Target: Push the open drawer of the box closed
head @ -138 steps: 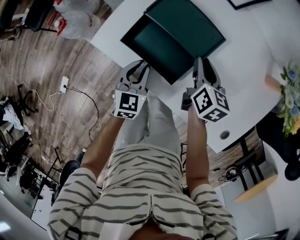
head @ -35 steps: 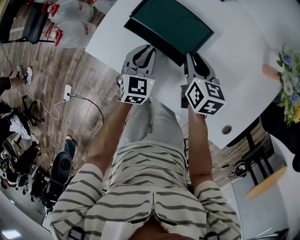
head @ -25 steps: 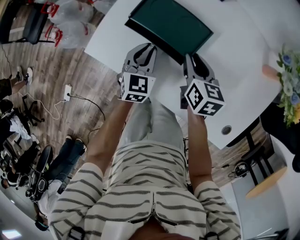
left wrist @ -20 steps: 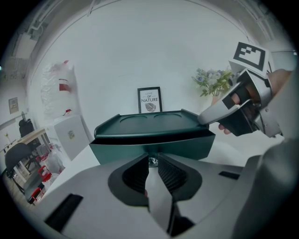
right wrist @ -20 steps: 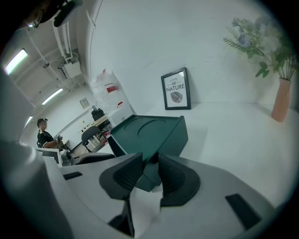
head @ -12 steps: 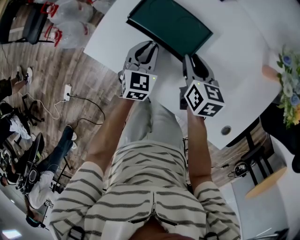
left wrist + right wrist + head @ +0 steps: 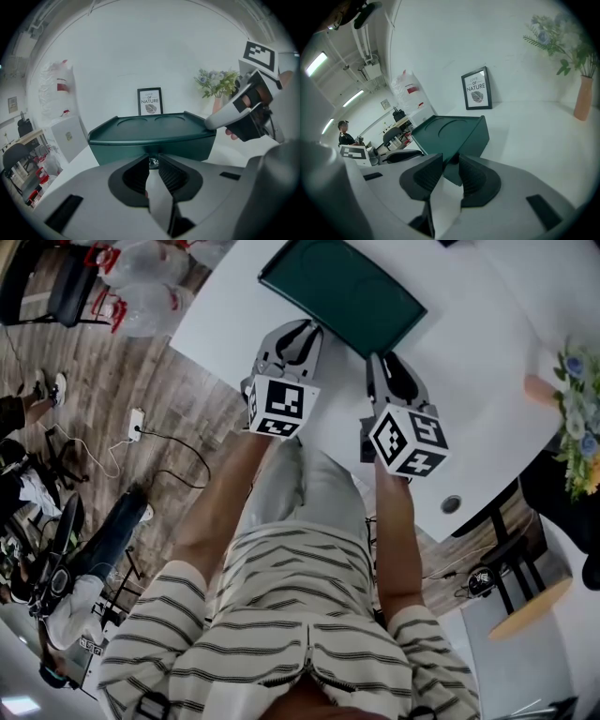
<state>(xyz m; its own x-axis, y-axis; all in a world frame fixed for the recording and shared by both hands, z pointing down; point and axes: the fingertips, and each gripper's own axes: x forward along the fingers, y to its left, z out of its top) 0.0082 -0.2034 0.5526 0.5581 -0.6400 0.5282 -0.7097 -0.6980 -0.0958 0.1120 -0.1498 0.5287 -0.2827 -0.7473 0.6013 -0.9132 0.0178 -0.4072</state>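
The dark green box sits on the white table, and its front face looks flush with no drawer sticking out. My left gripper is at the left part of that front, jaws together. A small round knob shows just past the tips of the left gripper. My right gripper stands at the box's near right corner, also with jaws together. In the right gripper view the box fills the space beyond the right gripper. Nothing is held.
A vase of flowers stands at the table's right edge. A framed print leans on the wall behind the box. A cable hole lies near the table's front edge. Chairs, bags and a seated person are on the floor to the left.
The drawer that stood out toward me several seconds ago is now in, flush with the box. Both grippers have moved forward with it; over the last second the left one crept further ahead.
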